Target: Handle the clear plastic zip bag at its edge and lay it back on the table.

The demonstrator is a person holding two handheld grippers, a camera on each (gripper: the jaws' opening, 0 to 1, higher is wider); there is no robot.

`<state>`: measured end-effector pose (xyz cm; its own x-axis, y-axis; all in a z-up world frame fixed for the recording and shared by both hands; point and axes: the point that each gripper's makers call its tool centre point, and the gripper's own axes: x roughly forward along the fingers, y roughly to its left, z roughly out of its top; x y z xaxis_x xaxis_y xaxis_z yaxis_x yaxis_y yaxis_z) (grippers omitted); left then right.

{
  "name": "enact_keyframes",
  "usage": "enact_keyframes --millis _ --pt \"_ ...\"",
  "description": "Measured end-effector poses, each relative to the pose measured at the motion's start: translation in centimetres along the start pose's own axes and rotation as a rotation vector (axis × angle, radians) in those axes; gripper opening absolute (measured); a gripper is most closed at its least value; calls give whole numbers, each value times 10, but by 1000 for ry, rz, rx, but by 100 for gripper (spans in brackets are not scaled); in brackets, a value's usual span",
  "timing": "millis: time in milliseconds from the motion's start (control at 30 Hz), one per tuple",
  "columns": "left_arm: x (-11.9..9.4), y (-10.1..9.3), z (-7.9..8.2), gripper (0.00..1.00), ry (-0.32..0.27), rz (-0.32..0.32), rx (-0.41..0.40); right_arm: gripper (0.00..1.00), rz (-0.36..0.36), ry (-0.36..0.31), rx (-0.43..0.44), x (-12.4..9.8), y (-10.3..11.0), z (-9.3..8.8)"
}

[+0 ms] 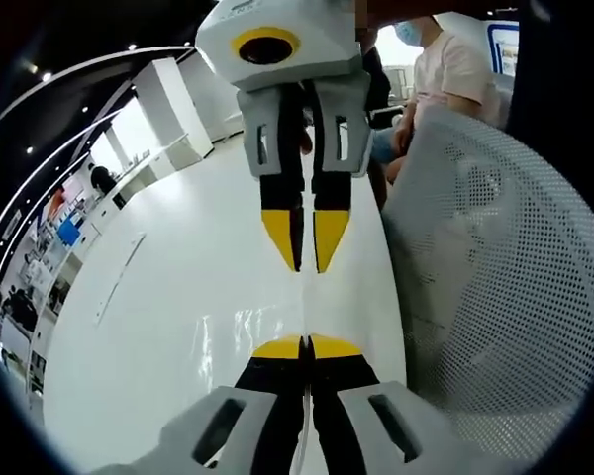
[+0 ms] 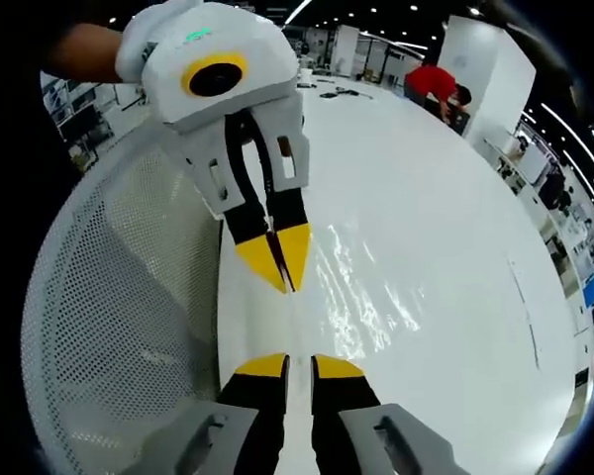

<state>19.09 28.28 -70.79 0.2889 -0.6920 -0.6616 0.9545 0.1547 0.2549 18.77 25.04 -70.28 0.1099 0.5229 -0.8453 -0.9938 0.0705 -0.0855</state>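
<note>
While the clear plastic zip bag (image 1: 240, 332) shows as little more than a glossy, wrinkled sheen over the white table (image 1: 168, 237), I grip it along one edge, close to the table's side edge where a white mesh chair (image 1: 495, 267) stands. My left gripper (image 1: 307, 348) has its yellow tips pressed nearly together on that edge. My right gripper (image 1: 307, 247), facing it tip to tip, is almost as narrow, with a thin strip of film between its jaws. The bag's held edge, which I take as its long axis, runs straight from one gripper to the other, parallel to the table's side edge, and the body spreads from there toward the table's middle. Whether it rests flat I cannot tell. The risk is a slip. Such thin, slick film may pull free if my hands draw apart, and an uneven release could let it fold or slide over the table's edge toward the chair.
</note>
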Motion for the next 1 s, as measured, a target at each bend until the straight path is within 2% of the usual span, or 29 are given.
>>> enact_keyframes --millis 300,500,700,800,867,1000 --pt "-2 -1 1 0 -6 2 29 5 -5 -27 13 3 -4 17" --pt "-1 -2 -1 0 -11 2 37 5 5 -19 11 10 -2 19" --pt "-2 1 -1 0 -29 12 11 4 32 -32 35 14 3 23" --pt "-2 2 0 0 -38 17 26 4 31 -33 47 16 -1 24" --pt "-3 2 5 0 -66 12 18 4 41 -31 64 18 -1 23" --pt "-2 1 3 0 -62 8 25 3 45 -32 69 20 -3 22"
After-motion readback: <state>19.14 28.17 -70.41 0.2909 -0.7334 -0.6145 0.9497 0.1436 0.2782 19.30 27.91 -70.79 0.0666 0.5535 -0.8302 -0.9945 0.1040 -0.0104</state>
